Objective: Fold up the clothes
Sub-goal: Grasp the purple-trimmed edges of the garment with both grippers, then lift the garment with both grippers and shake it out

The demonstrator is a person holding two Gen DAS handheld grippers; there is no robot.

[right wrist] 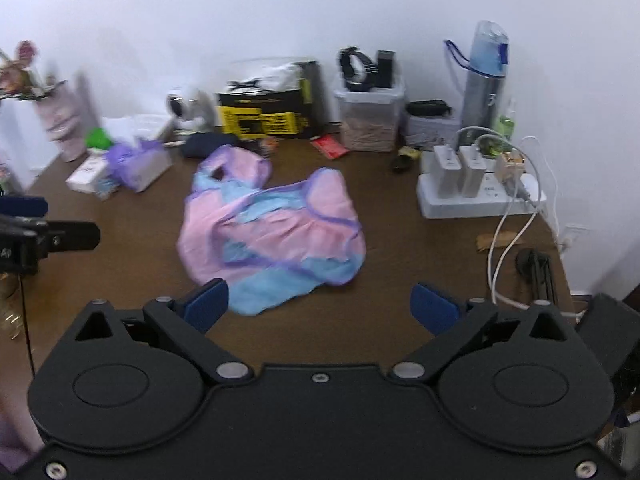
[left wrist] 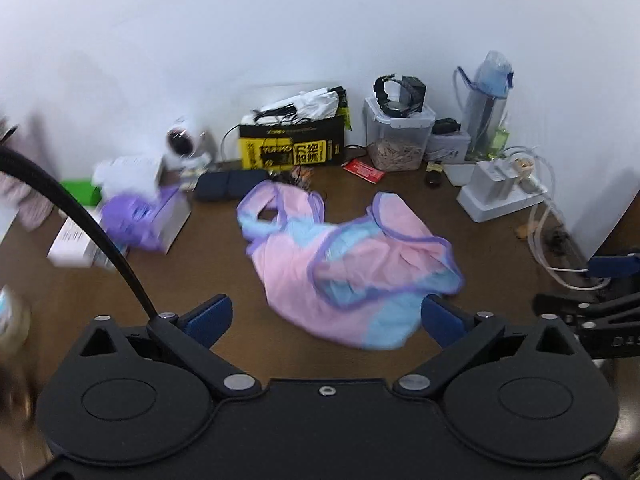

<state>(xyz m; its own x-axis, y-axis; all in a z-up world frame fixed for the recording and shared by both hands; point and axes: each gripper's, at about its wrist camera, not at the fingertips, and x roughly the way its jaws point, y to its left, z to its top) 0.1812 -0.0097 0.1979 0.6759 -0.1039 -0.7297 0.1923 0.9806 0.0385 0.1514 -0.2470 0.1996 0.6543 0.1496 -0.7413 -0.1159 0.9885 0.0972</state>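
While crumpled: garment (left wrist: pixel 344 264) (pink, blue)

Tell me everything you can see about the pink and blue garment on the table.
The garment is a small sleeveless piece of thin, soft-looking fabric, pink with light blue panels and purple trim along its openings. It lies crumpled and unfolded, partly bunched over itself, on the brown table in front of the clutter along the wall. Both grippers stand open above its near edge; neither touches it.
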